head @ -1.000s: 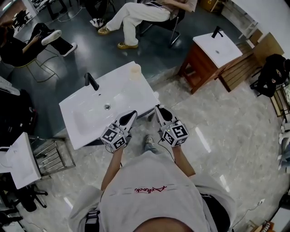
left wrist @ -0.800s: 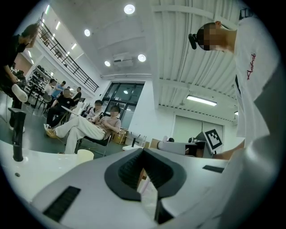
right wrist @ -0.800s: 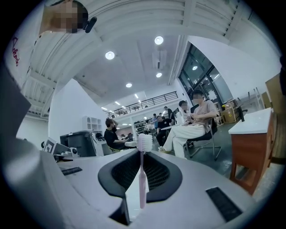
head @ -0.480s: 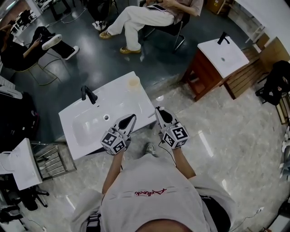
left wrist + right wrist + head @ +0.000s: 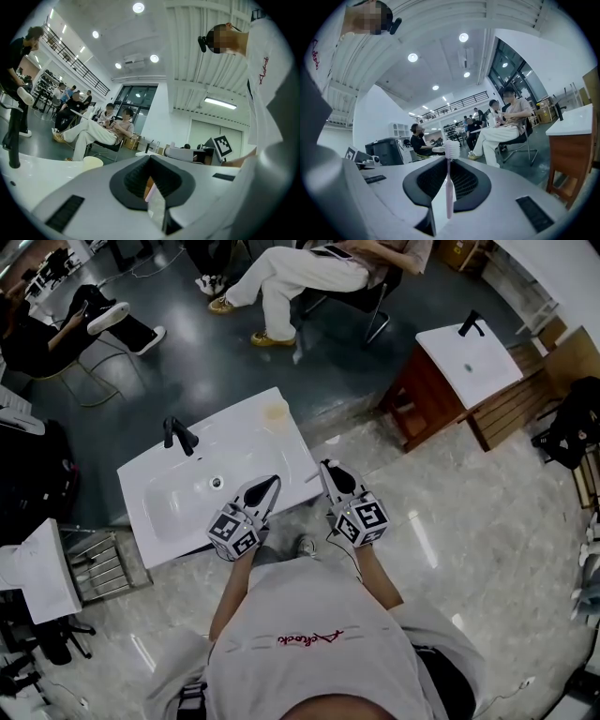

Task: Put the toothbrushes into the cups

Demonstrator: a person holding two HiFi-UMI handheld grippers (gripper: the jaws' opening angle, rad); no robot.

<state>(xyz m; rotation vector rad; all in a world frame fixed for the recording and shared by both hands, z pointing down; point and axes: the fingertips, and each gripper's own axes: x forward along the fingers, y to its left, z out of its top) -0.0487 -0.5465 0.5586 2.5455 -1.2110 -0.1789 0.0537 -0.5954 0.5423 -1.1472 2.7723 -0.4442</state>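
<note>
Surface: a white washbasin top (image 5: 253, 442) with a sunken bowl and a drain; a black tap (image 5: 178, 435) stands at its far edge.
Cup: a pale cup (image 5: 276, 412) stands upright on the far right corner of the washbasin top, alone there.
Floor: pale glossy stone tiles (image 5: 469, 521) under the person, meeting a dark grey floor (image 5: 187, 343) beyond the washbasin.
Room: a second white basin on a wooden cabinet (image 5: 467, 351) to the right, another small basin (image 5: 37, 568) at the left edge, and a seated person in pale trousers (image 5: 300, 273) beyond, with more people at desks further off.
Left gripper: the left gripper (image 5: 273, 483) is held level over the near edge of the washbasin top. Its jaws are drawn together. A thin pale sliver shows in the slit, and I cannot tell what it is.
Right gripper: the right gripper (image 5: 328, 468) is level, just off the near right corner of the washbasin. Its jaws are pressed on a pink toothbrush (image 5: 448, 187).
Toothbrush: upright in the right jaws, with the white bristle head above them, well apart from the cup.
</note>
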